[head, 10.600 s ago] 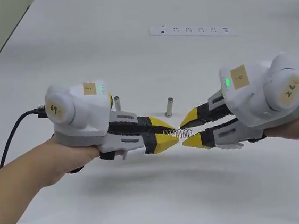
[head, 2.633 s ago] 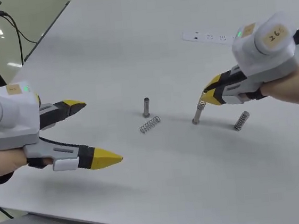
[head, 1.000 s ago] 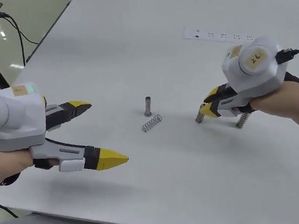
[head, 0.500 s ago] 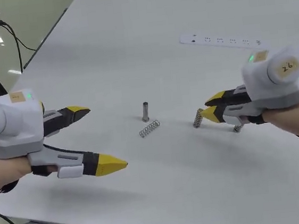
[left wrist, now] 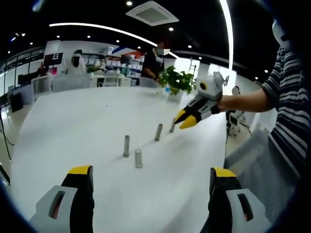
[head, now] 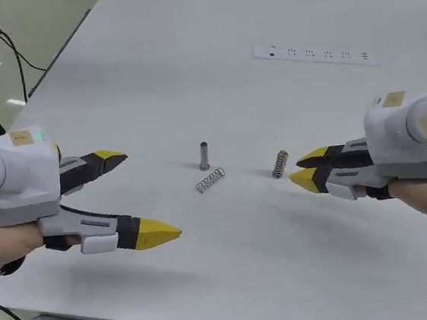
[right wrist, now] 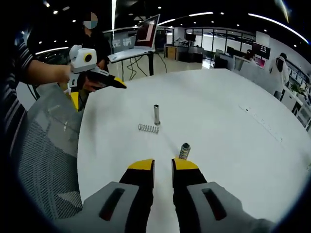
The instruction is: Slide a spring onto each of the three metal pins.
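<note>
A bare metal pin (head: 204,155) stands mid-table with a loose spring (head: 210,179) lying just in front of it. To its right stands a pin wearing a spring (head: 280,164). My right gripper (head: 304,169) sits just right of that pin, jaws slightly open and holding nothing. From the right gripper view, the sprung pin (right wrist: 184,150) is just beyond the right gripper (right wrist: 163,167), with the bare pin (right wrist: 156,114) and loose spring (right wrist: 148,128) further on. My left gripper (head: 137,193) hovers wide open at the left. Another upright pin (left wrist: 172,125) shows beside the right gripper (left wrist: 187,118).
A white power strip (head: 315,51) lies at the far side of the white table (head: 234,280). A black cable (head: 15,51) hangs off the left edge. Bare tabletop stretches between the grippers and the near edge.
My right gripper has let go of the spring it lowered onto the middle pin and drawn back to the right. The left gripper stays wide open, barely moved.
</note>
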`<control>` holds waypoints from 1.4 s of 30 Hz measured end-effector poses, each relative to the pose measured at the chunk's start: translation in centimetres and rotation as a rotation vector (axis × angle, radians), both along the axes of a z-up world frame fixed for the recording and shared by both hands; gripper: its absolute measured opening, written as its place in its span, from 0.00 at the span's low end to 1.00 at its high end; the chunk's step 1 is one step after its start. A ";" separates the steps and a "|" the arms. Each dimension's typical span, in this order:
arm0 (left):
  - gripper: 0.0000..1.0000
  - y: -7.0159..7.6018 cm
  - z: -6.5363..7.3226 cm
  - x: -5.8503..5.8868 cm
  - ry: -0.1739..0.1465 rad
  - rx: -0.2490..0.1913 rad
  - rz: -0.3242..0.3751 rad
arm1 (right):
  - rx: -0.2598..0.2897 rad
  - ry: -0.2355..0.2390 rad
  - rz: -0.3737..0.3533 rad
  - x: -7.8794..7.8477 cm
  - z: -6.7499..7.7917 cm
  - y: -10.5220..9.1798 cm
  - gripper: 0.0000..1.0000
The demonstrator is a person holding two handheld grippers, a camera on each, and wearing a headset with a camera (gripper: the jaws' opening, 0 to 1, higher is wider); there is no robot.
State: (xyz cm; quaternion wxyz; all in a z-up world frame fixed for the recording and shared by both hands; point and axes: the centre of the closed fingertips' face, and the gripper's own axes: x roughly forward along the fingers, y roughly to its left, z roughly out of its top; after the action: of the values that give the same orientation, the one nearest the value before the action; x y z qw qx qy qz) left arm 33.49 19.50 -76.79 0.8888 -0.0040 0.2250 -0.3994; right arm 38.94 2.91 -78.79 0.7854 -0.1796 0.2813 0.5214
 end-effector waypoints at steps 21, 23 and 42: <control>0.97 0.3 0.0 0.1 0.001 -0.006 0.009 | -0.053 -0.015 0.092 -0.6 -0.3 2.0 0.12; 0.97 0.4 -0.1 0.1 0.001 -0.006 0.011 | -0.072 -0.031 0.130 -0.6 -0.2 2.6 0.12; 0.98 0.4 0.3 0.3 -0.020 -0.027 0.017 | -0.195 -0.150 0.435 -0.5 -0.4 8.5 0.15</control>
State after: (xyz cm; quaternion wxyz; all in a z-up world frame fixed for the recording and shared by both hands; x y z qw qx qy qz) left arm 33.76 19.93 -76.49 0.8942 -0.0140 0.2107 -0.3947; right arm 38.49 11.39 -79.17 0.6523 -0.3492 0.2258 0.6338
